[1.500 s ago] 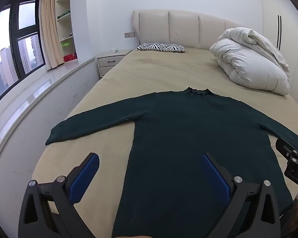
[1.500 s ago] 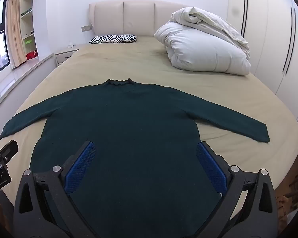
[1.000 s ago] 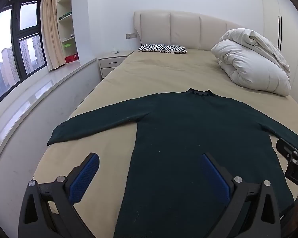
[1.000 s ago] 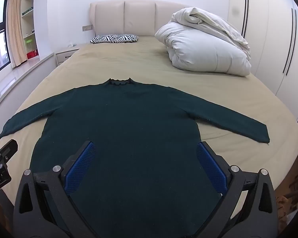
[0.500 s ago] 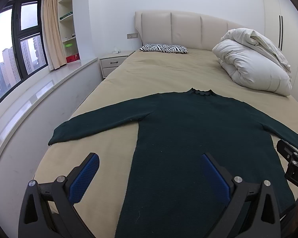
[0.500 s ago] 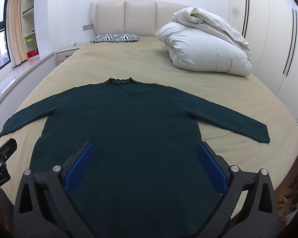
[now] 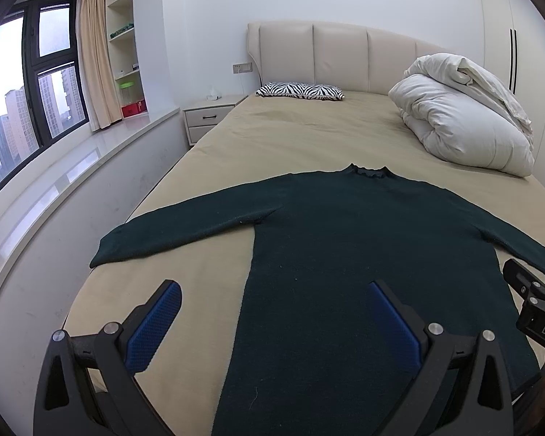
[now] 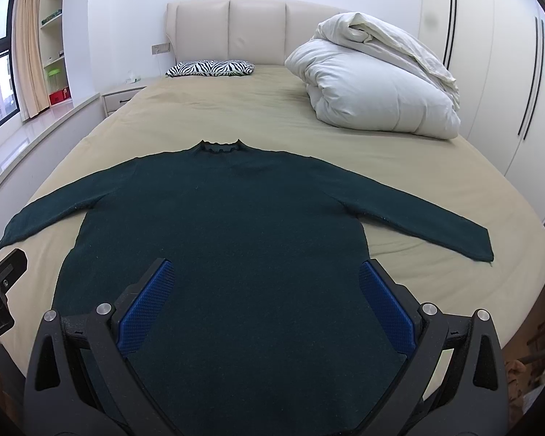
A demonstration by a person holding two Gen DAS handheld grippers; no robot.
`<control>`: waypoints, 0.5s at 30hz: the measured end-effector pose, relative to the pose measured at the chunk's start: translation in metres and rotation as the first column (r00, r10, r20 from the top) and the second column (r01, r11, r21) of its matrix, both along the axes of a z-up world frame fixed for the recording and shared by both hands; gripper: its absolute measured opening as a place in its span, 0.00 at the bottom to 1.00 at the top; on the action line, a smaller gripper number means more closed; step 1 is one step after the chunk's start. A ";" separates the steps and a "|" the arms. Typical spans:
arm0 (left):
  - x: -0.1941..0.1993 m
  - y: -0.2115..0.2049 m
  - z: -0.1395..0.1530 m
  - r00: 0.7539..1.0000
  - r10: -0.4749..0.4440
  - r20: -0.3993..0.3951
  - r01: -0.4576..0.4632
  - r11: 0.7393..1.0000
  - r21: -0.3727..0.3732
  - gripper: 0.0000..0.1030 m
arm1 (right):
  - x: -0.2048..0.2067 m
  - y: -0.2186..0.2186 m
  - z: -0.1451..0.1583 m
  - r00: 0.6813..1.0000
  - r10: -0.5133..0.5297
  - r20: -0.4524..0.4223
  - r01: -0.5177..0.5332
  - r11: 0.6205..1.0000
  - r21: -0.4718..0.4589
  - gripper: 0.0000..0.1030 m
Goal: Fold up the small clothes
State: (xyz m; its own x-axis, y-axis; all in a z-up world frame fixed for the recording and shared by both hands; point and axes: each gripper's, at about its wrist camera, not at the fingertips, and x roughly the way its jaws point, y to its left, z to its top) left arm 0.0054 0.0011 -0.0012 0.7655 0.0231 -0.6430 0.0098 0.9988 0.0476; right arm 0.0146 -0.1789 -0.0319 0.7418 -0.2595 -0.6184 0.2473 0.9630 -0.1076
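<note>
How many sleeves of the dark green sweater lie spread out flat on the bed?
2: left sleeve reaches toward the window side, right sleeve toward the wardrobe side.

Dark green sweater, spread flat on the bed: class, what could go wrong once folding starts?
The sweater is wide, so a one-sided lift may bunch it. Its right cuff lies near the bed's edge and could slip off. Both the left gripper and right gripper are open, holding nothing.

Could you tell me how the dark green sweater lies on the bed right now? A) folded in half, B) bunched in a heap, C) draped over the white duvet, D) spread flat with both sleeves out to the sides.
D: the sweater lies flat on the bed, a sleeve stretched out to each side.
</note>
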 end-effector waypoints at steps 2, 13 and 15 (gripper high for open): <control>0.001 0.000 0.000 1.000 0.000 0.000 0.000 1.000 -0.001 1.00 | 0.000 0.000 0.000 1.000 0.000 0.000 0.000 1.000 0.000 1.00; 0.001 0.001 -0.001 1.000 0.001 0.001 -0.001 1.000 0.001 1.00 | 0.000 0.001 0.000 1.000 -0.001 -0.001 0.001 1.000 -0.001 1.00; 0.000 0.001 -0.001 1.000 0.000 0.001 0.000 1.000 0.002 1.00 | 0.000 0.001 0.000 1.000 0.000 -0.002 0.000 1.000 -0.002 1.00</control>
